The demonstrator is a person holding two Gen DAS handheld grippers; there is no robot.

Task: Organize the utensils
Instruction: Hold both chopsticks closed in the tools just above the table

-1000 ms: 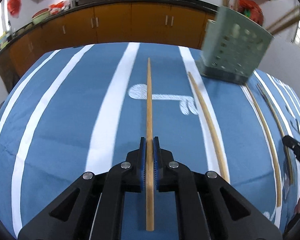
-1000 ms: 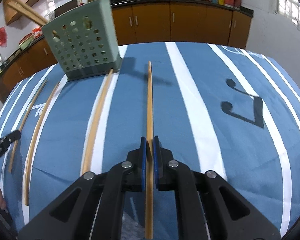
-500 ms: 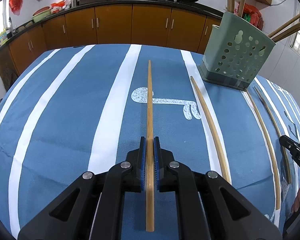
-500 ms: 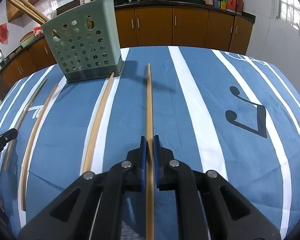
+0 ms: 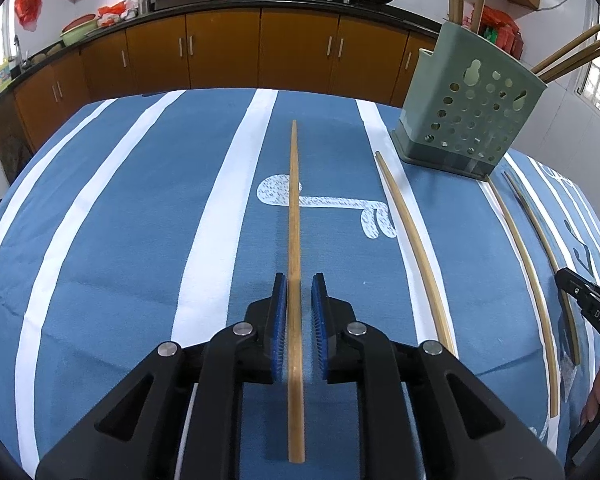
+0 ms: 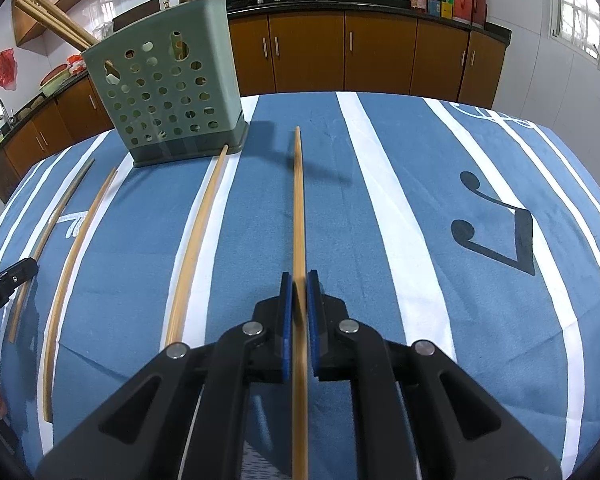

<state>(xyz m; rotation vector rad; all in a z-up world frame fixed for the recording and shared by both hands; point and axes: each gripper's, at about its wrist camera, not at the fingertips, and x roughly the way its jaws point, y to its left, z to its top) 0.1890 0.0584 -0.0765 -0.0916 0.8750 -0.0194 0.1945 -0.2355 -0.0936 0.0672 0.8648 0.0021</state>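
My left tongs point(image 5: 299, 312) are opening, pads clear of the chopstick point(image 5: 294, 264) that lies between them on the blue striped desk point(image 5: 120, 240). My right tongs point(image 6: 299, 312) are clamped on another chopstick point(image 6: 299, 220). Three more lie between my hands, near the green holder point(image 6: 172, 104) already carrying several.

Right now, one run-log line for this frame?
left gripper: opening, chopstick between, pads clear | right gripper: shut on chopstick | holder: upright, sticks inside
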